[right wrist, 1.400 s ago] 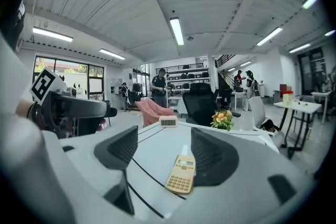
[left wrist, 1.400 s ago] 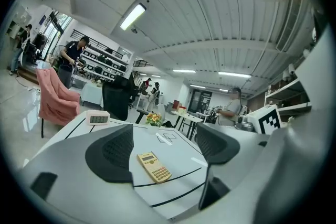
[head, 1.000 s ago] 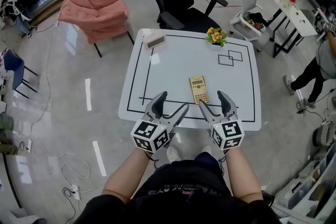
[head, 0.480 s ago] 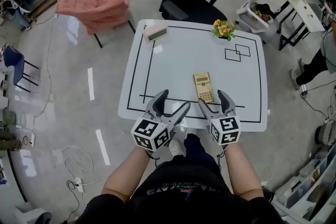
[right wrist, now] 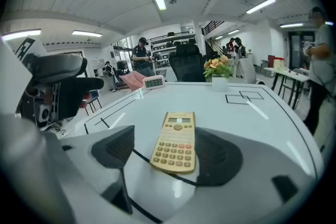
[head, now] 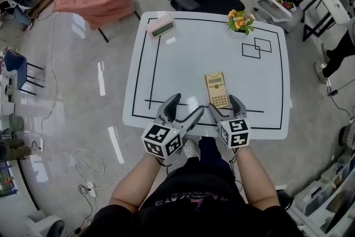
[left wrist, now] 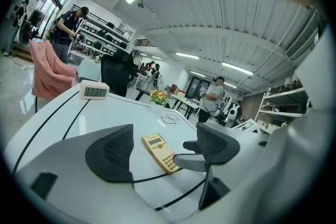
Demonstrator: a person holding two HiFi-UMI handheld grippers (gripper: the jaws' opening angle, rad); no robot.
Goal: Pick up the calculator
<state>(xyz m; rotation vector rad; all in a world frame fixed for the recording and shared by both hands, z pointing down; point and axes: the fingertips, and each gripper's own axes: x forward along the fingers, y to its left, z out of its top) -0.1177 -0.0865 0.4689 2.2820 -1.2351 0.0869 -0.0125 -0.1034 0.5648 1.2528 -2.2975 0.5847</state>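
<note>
Calculator [head: 216,89] lies flat near the front edge of the white table [head: 166,64]. Right gripper [head: 224,105], jaws just spread wide, is lined up on its near end for grasping, no contact. Left gripper [head: 184,107] is held alongside, jaws apart, empty.

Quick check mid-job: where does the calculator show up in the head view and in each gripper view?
Head view: calculator near the table's front edge, right of centre.
Left gripper view: calculator low centre, angled.
Right gripper view: calculator low centre, keys toward the camera.
Shared landmark: digital clock at the table's far left corner.
</note>
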